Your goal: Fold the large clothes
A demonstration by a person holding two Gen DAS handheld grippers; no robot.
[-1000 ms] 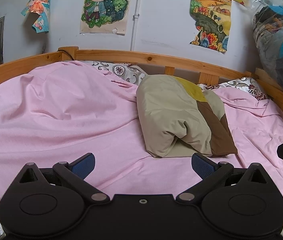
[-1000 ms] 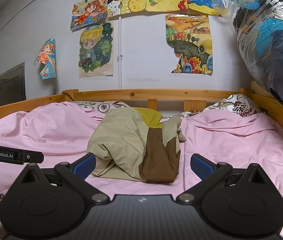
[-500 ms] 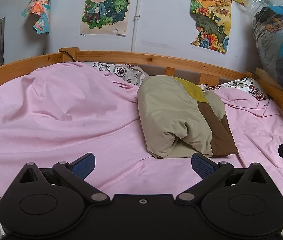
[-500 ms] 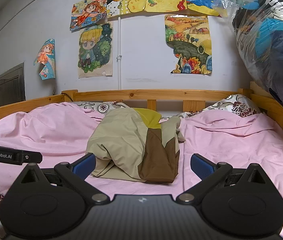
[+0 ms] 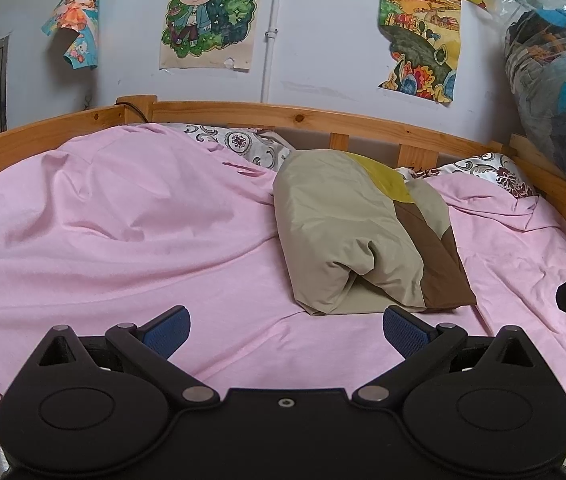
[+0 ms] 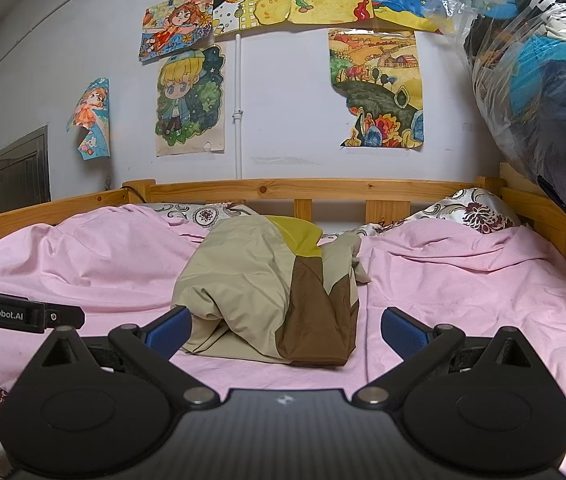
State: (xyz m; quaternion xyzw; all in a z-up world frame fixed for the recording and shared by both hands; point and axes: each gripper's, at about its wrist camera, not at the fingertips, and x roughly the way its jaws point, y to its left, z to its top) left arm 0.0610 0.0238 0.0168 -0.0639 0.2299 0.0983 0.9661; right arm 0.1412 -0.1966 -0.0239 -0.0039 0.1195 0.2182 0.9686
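Beige, brown and yellow jacket sits folded on the bed, and almost nothing has moved.

The jacket (image 5: pixel 359 240) is a puffy folded bundle on the pink sheet (image 5: pixel 123 240), at about 1 o'clock in the left view and right at 12 o'clock in the right view (image 6: pixel 271 296). Next to the pictures from a second ago, it has only slid a tiny bit in the views, so the hands are nearly holding still. The left gripper (image 5: pixel 286 327) has its blue pads wide apart with nothing between them, and it hangs just in front of the bundle. The right gripper (image 6: pixel 286 326) is also wide apart and empty, with the bundle's near edge showing between its pads. Nobody is touching the jacket. I think the folding looks done, or one last tidy fold may come.
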